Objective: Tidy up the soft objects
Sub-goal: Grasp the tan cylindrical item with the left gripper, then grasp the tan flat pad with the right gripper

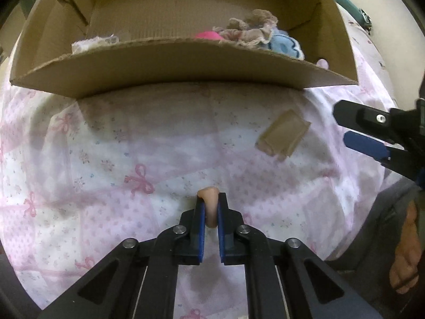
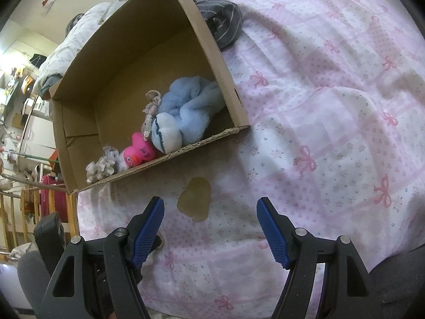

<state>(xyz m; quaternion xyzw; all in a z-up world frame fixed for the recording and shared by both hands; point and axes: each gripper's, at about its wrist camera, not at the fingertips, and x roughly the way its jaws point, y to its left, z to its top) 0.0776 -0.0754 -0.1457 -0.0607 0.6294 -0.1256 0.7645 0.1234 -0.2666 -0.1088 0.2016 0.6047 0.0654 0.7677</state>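
My left gripper (image 1: 211, 202) is shut on a small peach soft piece (image 1: 211, 207), just above the pink bedsheet. A tan flat soft pad (image 1: 283, 135) lies on the sheet ahead and to the right; it also shows in the right wrist view (image 2: 195, 198). My right gripper (image 2: 209, 219) is open and empty, with the pad just ahead of it; it shows at the right edge of the left view (image 1: 342, 125). The cardboard box (image 1: 186, 61) holds a pink duck (image 2: 139, 154), a blue plush (image 2: 186, 114), a beige lace piece (image 1: 249, 29) and a white scrunchie (image 2: 102, 168).
The pink bow-patterned bedsheet (image 2: 332, 106) covers the bed. A grey striped cloth (image 2: 223, 18) lies behind the box. A person's leg and foot (image 1: 406, 252) are at the right. Room furniture (image 2: 24, 122) stands at the left beyond the bed.
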